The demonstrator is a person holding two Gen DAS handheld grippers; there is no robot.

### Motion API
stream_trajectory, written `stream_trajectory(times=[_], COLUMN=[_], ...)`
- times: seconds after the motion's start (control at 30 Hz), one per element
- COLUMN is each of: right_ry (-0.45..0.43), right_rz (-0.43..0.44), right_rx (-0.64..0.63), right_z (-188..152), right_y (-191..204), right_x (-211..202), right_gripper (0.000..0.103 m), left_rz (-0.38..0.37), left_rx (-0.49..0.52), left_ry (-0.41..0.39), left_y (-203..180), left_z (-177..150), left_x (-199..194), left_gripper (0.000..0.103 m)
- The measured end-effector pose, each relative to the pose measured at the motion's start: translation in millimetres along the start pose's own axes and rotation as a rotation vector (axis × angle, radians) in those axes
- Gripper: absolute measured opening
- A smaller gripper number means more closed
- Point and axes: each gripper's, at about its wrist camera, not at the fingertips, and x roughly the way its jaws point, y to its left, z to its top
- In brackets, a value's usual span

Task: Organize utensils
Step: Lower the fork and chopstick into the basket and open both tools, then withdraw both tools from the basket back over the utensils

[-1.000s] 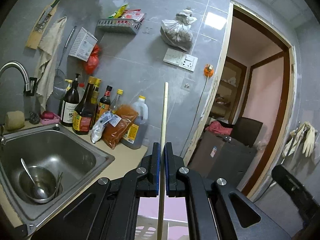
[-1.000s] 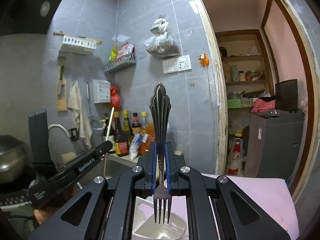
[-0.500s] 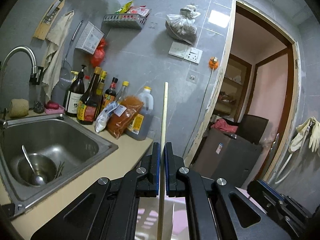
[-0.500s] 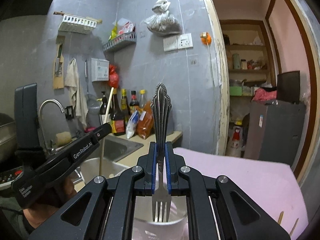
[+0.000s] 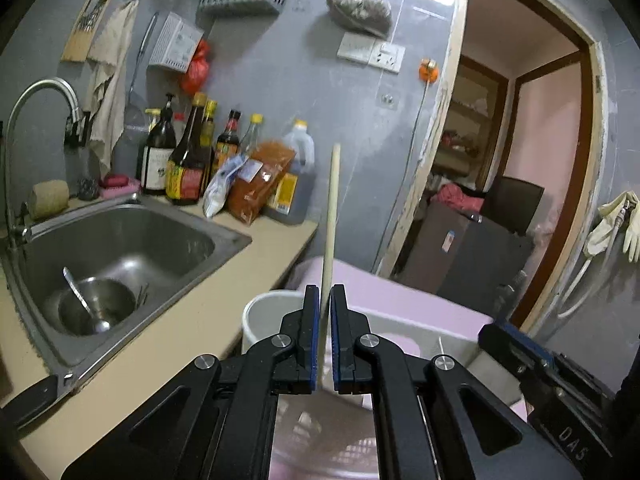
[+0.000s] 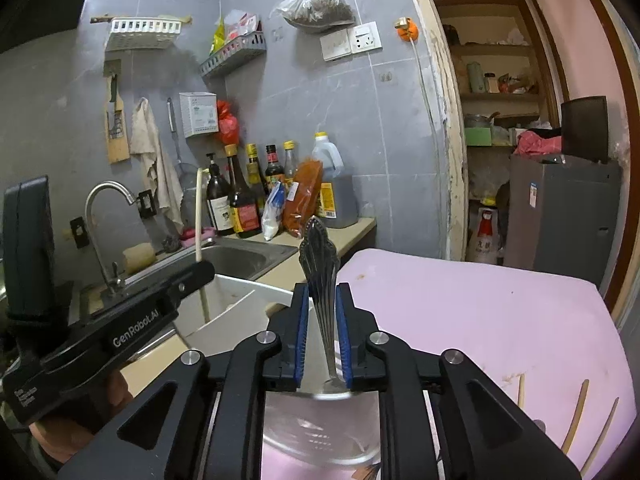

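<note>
My left gripper [image 5: 325, 292] is shut on a pale wooden chopstick [image 5: 332, 200] that stands upright, its lower end over a white utensil holder [image 5: 260, 312]. In the right wrist view the same chopstick [image 6: 198, 208] dips into the white holder [image 6: 240, 292] from the left gripper [image 6: 202, 272]. My right gripper [image 6: 322, 290] hangs over a rounded compartment [image 6: 320, 432] of the holder. Its jaws are opening. An ornate metal fork [image 6: 320, 256] stands handle-up between them, tines down and hidden, with gaps beside its shaft.
Several loose chopsticks [image 6: 576, 420] lie on the pink tabletop [image 6: 460, 300] at the right. To the left are a steel sink [image 5: 224, 240] with a bowl and spoon [image 5: 96, 308], a faucet [image 5: 40, 92] and sauce bottles [image 5: 188, 152] along the wall. A doorway opens at the right.
Both grippers have sunk toward the white holder. The right jaws have spread and the fork has slid down between them. The chopstick is still gripped in the left.
</note>
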Motion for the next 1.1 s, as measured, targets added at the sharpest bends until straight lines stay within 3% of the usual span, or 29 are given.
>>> stream_trajectory(times=[0.13,0.3,0.47,0.6,0.67,0.73,0.9,1.1], right_ry=[-0.017,-0.078,-0.157,-0.200,-0.227,-0.251,-0.264,-0.178], right_rz=[0.003,-0.024,-0.089,-0.164,-0.202,-0.240,-0.285,-0.320], right_rx=[-0.011,-0.024,-0.028,-0.059,-0.073,-0.091,-0.119,-0.095], right_z=[4,11,12,11,10,7,-4,-22], right_y=[2,-1,-9,-14,-16,-18,-27,-48], right_x=[-9,-35,-71,-101,-115,-129,-159,-182], right_gripper=[0.020,0.025,0.051,0.062,0.078,0.082,0.101,0.103], left_rz=[-0.009,-0.034,-0.058,-0.105,-0.125,-0.142,-0.165,-0.207], left_rx=[-0.029,-0.022,0.038,0.055,0.071,0.092,0.154,0.250], left_ry=[-0.002,-0.017,-0.057,-0.102,-0.122,-0.134,-0.125,-0.022], left_y=[4,0,-17,-32,-40,-48,-65,-87], left_z=[1,6,4,1,-1,-3,-16,-40], left_x=[-12,-30,-51,-66,-73,-78,-80,-74], left_gripper=[0.033,0.046,0.072,0.085,0.091,0.098,0.101,0.101])
